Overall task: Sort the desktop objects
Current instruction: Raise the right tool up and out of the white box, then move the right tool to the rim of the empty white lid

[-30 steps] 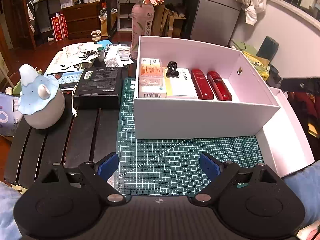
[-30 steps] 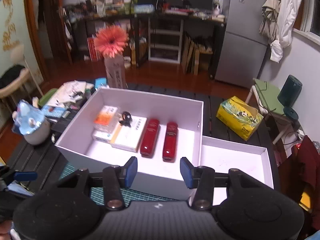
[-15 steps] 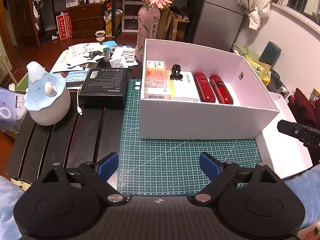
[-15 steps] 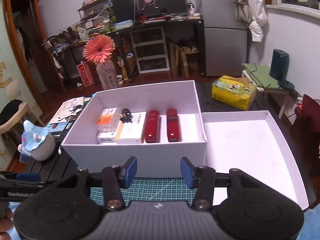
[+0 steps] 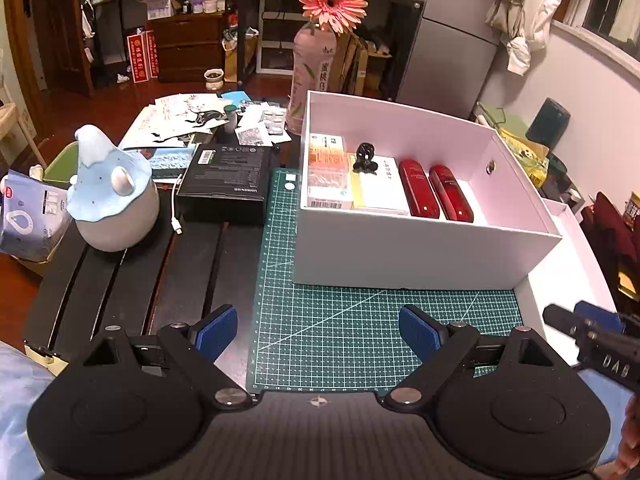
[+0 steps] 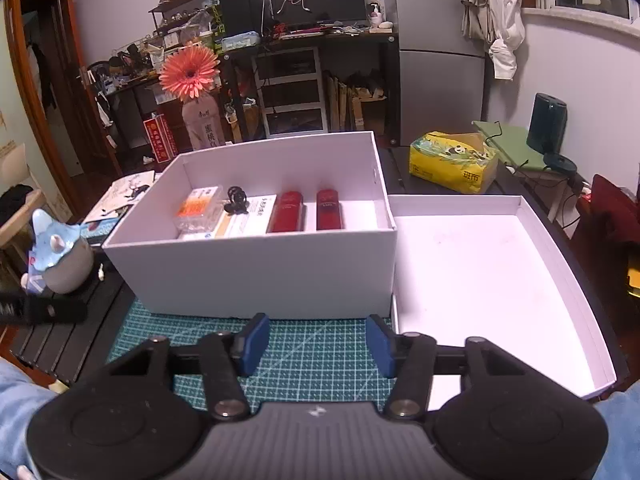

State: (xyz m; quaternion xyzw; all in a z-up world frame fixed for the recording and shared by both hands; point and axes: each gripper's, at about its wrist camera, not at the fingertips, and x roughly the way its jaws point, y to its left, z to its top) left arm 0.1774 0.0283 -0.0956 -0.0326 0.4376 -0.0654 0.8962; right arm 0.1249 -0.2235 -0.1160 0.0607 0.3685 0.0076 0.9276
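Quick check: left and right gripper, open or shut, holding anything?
Left gripper: open wide, nothing between its jaws, above the green mat.
Right gripper: open, jaws have just been opening, nothing between them.

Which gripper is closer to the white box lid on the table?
Right. The right gripper hangs open at the lid's near left corner. The left gripper is open over the green cutting mat, farther left of it.

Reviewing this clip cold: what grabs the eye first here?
The open white box on the green cutting mat, with two red cases lying side by side inside. Behind it a big orange flower stands in a bottle, and its lid lies upturned to its right.
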